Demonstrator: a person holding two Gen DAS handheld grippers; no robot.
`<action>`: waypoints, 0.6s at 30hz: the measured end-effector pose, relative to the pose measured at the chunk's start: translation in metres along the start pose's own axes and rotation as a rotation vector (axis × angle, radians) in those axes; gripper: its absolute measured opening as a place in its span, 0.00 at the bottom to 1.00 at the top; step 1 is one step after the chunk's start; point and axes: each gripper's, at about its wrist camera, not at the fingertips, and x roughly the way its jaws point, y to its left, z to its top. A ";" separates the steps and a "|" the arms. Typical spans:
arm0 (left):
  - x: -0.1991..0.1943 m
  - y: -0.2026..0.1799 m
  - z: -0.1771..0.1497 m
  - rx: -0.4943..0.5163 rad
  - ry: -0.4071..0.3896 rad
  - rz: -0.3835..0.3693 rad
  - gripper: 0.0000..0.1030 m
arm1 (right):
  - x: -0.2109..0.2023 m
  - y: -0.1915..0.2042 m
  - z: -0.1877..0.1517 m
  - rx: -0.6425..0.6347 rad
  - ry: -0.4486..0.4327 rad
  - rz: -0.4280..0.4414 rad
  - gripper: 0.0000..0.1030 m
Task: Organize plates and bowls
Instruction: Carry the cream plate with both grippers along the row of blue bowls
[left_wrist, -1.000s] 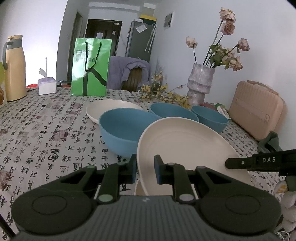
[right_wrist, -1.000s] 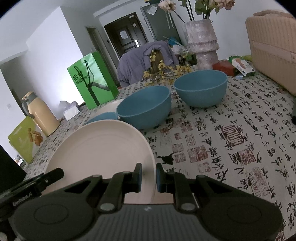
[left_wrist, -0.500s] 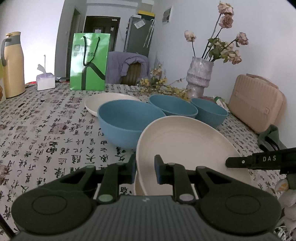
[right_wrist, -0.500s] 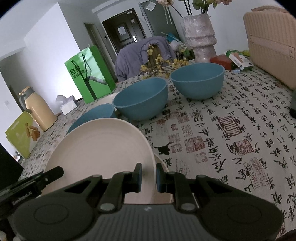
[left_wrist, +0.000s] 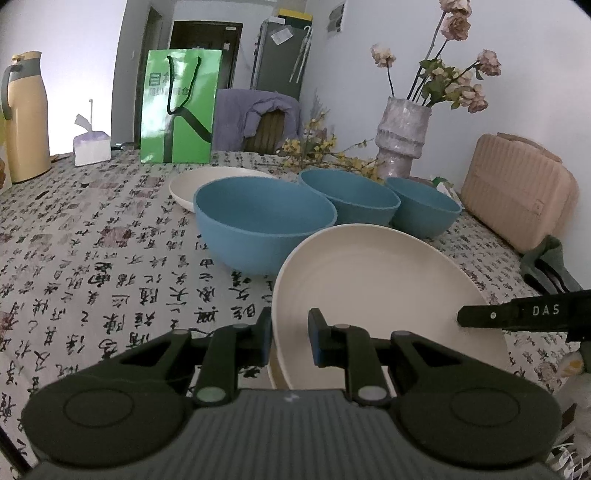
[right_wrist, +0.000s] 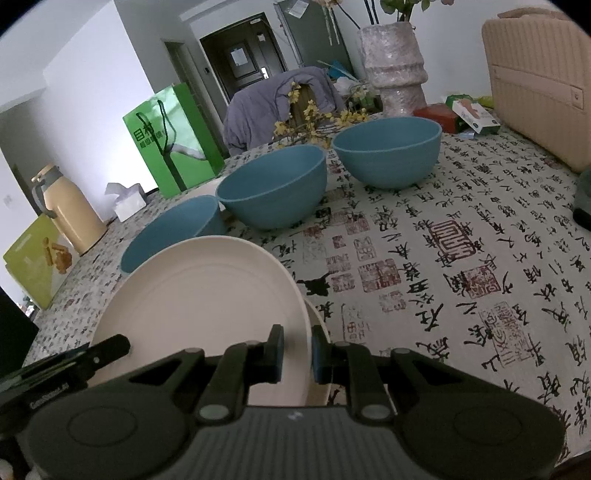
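A cream plate (left_wrist: 376, 280) (right_wrist: 207, 295) is held by both grippers at opposite rims. My left gripper (left_wrist: 290, 339) is shut on its left rim, my right gripper (right_wrist: 297, 350) on its right rim. It sits just over a second cream plate (right_wrist: 318, 325) whose edge peeks out beneath. Three blue bowls stand beyond: near (left_wrist: 264, 221), middle (left_wrist: 349, 194), far (left_wrist: 424, 205). Another cream plate (left_wrist: 201, 181) lies behind the near bowl.
On the patterned tablecloth (left_wrist: 92, 251) stand a green bag (left_wrist: 179, 107), a tissue box (left_wrist: 91, 147), a yellow jug (left_wrist: 26, 118), a vase of flowers (left_wrist: 402, 136) and a beige case (left_wrist: 517, 192). A dark green object (left_wrist: 546, 262) lies at right.
The held plate has come down and flattened close over the lower plate. Both grippers keep their hold on its rims.
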 end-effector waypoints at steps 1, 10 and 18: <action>0.001 -0.001 0.000 -0.001 0.003 0.002 0.19 | 0.001 0.000 0.000 0.001 0.001 -0.001 0.15; 0.007 -0.003 -0.004 0.007 0.021 0.021 0.19 | 0.002 0.000 -0.003 -0.017 -0.004 -0.020 0.15; 0.011 -0.005 -0.006 0.022 0.023 0.051 0.20 | 0.004 0.008 -0.007 -0.069 -0.016 -0.051 0.15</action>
